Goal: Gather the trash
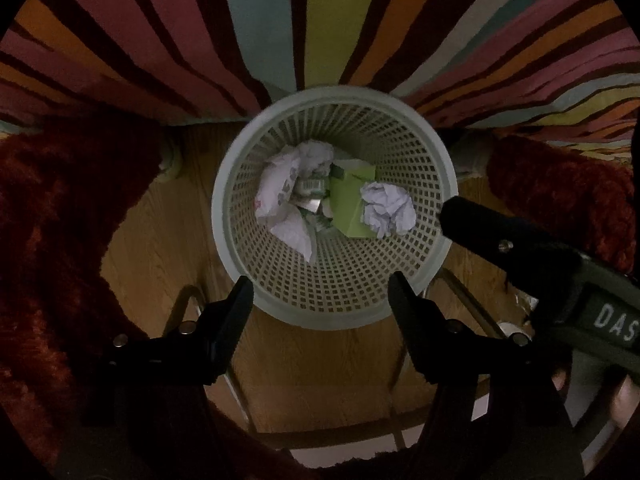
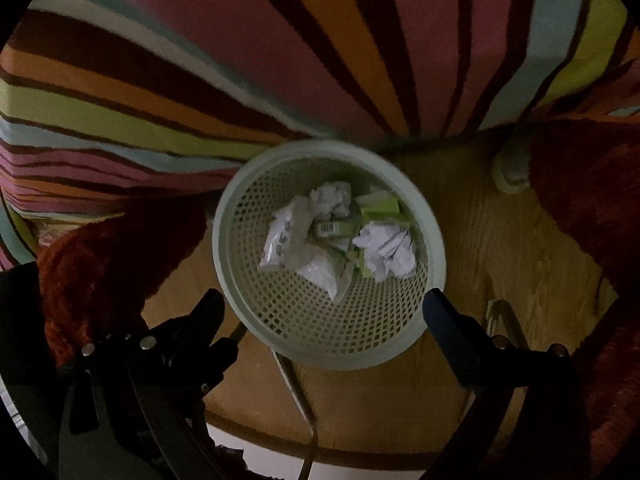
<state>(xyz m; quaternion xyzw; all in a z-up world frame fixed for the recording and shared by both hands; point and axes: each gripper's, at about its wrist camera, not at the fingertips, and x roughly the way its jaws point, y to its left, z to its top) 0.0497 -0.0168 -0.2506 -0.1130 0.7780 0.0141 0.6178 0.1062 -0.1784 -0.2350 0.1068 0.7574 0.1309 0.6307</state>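
A pale mesh waste basket (image 1: 340,280) (image 2: 312,320) stands on the wooden floor, seen from above in both views. Inside lie a crumpled white paper ball (image 1: 386,210) (image 2: 386,250), a green carton (image 1: 352,196) (image 2: 378,204), a white plastic wrapper (image 1: 280,192) (image 2: 280,244) and a second paper wad (image 1: 316,156) (image 2: 332,198). My left gripper (image 1: 320,290) hangs open over the basket's near rim with nothing between its fingers. My right gripper (image 2: 323,304) is open wide above the same rim, also with nothing in it. One of its fingers (image 1: 472,224) reaches in from the right in the left wrist view.
A striped, many-coloured bedspread (image 1: 280,20) (image 2: 280,40) hangs just behind the basket. Dark red shaggy rug (image 1: 60,220) (image 2: 580,184) flanks the wooden floor (image 1: 312,368) on both sides. A pale round furniture foot (image 2: 512,172) and a thin metal frame (image 2: 296,392) stand near the basket.
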